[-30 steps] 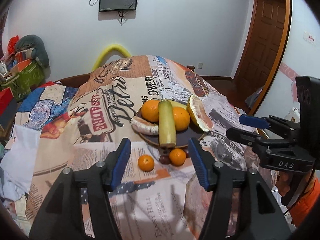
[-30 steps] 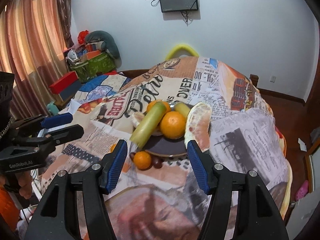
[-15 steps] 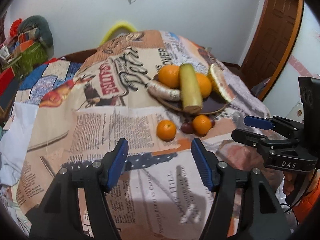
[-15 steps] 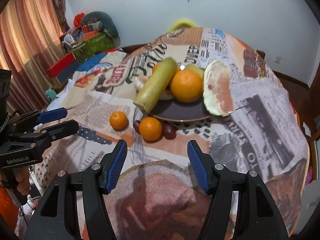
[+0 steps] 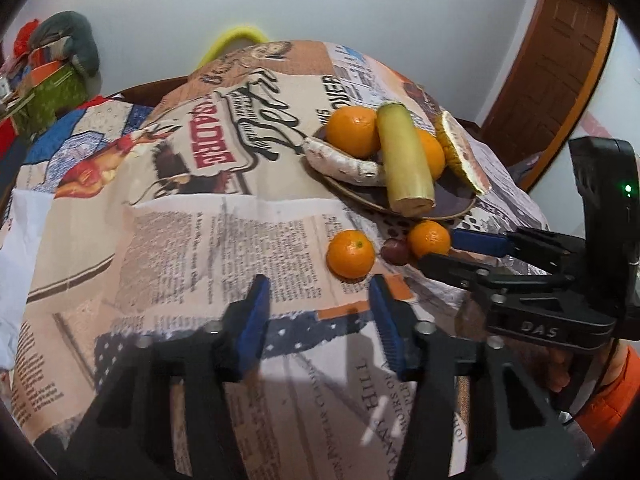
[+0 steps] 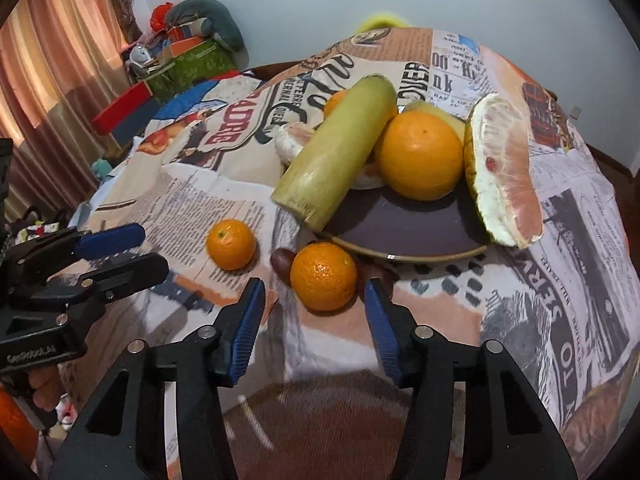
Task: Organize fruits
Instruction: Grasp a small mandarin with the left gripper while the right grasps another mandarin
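Note:
A dark plate (image 6: 420, 236) holds a pale green stalk (image 6: 336, 152), a big orange (image 6: 420, 156), a pomelo wedge (image 6: 504, 172) and a peeled segment (image 6: 294, 142). In front of it on the printed cloth lie two small oranges and dark small fruits (image 6: 282, 264). My right gripper (image 6: 314, 288) is closing, with the nearer small orange (image 6: 323, 276) at its tips and the pads clear of it. My left gripper (image 5: 320, 292) is closing too, just short of the other small orange (image 5: 351, 253), nothing between its pads. Each gripper shows in the other's view: right gripper (image 5: 444, 250), left gripper (image 6: 154, 250).
The newspaper-print cloth (image 5: 180, 240) drapes over a round table and falls away at the edges. Boxes and clutter (image 6: 188, 64) stand at the back left by a curtain. A yellow chair back (image 5: 236, 40) rises behind the table and a wooden door (image 5: 560, 60) is at the right.
Both grippers have sunk toward the table and come closer to the two small oranges. The jaws of both stand narrower than before.

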Demonstrator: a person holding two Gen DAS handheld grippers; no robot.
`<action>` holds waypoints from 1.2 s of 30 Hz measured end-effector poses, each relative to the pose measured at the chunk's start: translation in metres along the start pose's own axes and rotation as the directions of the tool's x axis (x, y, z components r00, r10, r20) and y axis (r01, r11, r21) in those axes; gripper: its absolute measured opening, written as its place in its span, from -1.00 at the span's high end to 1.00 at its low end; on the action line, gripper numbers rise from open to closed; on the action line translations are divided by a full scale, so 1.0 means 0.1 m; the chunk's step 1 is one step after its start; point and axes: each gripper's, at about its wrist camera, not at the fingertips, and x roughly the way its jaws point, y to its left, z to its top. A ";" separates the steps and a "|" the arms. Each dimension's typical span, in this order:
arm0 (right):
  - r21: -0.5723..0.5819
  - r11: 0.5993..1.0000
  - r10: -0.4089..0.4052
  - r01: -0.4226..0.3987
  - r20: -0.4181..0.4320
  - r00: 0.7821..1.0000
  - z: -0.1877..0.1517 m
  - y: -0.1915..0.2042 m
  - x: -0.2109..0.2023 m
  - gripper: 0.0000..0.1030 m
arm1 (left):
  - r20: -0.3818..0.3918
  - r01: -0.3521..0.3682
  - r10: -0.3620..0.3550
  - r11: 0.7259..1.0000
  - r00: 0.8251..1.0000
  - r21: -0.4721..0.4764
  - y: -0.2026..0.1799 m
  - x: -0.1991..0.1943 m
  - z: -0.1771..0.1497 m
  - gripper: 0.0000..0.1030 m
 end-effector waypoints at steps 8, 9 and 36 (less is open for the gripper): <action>-0.041 0.998 -0.037 0.037 0.011 0.999 0.07 0.02 0.02 0.26 | -0.024 0.042 -0.041 0.998 0.999 0.044 -0.15 0.15 0.10 0.32; -0.044 0.998 -0.043 0.043 0.011 0.999 0.06 0.02 0.01 0.26 | -0.027 0.038 -0.037 0.998 0.999 0.046 -0.15 0.17 0.11 0.32; -0.091 0.994 -0.062 0.062 0.001 0.998 0.08 0.04 0.04 0.43 | -0.068 0.053 -0.052 0.998 0.996 0.016 -0.16 0.45 0.16 0.35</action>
